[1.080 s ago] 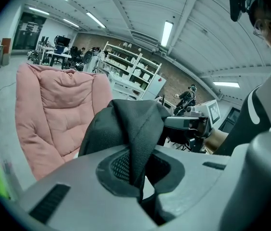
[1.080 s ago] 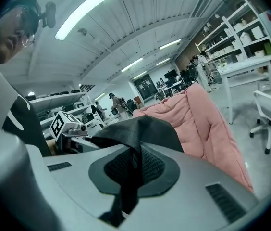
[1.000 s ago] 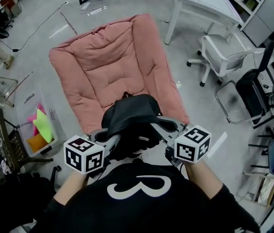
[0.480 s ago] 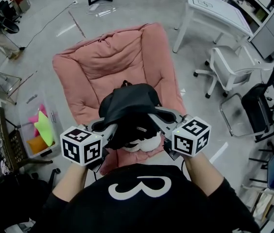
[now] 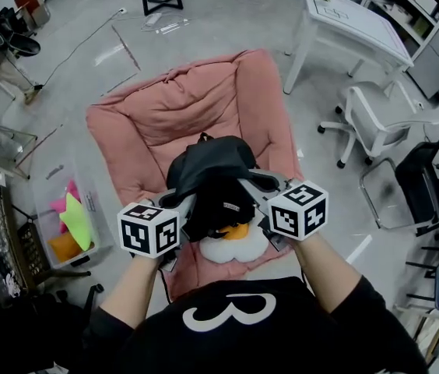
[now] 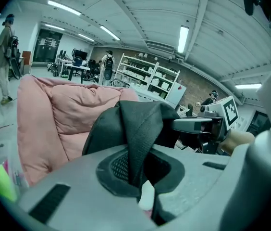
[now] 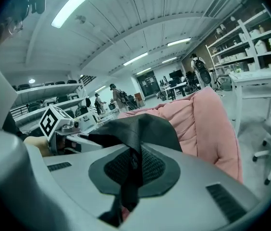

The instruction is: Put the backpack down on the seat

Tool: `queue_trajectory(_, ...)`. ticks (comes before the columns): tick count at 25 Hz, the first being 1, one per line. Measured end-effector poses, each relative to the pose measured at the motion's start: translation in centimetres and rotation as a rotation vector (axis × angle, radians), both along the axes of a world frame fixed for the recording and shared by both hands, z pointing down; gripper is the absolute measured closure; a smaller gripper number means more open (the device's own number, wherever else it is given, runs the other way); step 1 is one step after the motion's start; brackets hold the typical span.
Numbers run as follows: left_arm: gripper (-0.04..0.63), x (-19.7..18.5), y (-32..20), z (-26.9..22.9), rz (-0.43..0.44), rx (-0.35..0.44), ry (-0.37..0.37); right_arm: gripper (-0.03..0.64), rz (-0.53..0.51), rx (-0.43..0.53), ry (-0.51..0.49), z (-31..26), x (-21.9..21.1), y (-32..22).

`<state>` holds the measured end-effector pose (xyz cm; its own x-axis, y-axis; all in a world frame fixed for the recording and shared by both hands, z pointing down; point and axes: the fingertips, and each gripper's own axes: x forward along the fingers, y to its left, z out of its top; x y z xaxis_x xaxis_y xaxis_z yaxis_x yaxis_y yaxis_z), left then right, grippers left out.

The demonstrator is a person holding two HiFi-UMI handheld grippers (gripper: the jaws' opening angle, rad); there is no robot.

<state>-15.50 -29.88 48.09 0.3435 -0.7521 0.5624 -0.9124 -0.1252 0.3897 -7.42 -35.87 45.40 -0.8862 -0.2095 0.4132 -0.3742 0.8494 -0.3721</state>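
To the left of the pink seat [image 5: 192, 119], on the floor, stands a clear plastic bin [image 5: 64, 228] with bright pink, yellow-green and orange things inside.

Over the seat's front left corner comes the left tool [image 5: 182, 202], its marker cube nearest the person. Its jaws are closed on a fold of black fabric [image 6: 138, 138] that rises from between the pads. In the left gripper view, the fold leads up to the dark bulk of the bag, with the seat's padded back behind it.

The black backpack [image 5: 210, 170] hangs between the two tools over the front half of the seat, its rounded top toward the seat's back. Whether its underside touches the cushion cannot be told. Just below it, at the seat's front edge, shows a white and orange shape [image 5: 235, 240]; it is unclear whether this is part of the backpack.

Over the seat's front right corner is the right tool [image 5: 252, 184]. Its jaws are likewise clamped on a black strap [image 7: 128, 177] of the backpack. The strap runs down between the pads in the right gripper view, with the pink cushion beyond.

To the right of the seat stand a white bench [image 5: 356, 18] and, nearer, a white office chair [image 5: 363, 115]. A black chair [image 5: 422, 178] stands further right.
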Motion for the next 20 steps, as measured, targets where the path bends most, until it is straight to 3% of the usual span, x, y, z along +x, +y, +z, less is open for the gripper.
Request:
queue_trajectory(8, 0.583, -1.9, -2.3, 4.1, 0.013, -0.031, -0.054, 0.594, -0.028, 0.02, 0.051, 4.2, -2.1, -2.6)
queue_trajectory(15, 0.583, -3.4, -4.4, 8.2, 0.049, -0.048, -0.077, 0.594, 0.017, -0.045, 0.102, 9.0, -4.0, -5.1)
queue_trajectory(20, 0.583, -5.2, -5.3, 10.0, 0.041, -0.071, -0.046, 0.595, 0.042, -0.031, 0.184, 11.8, -5.9, -6.0)
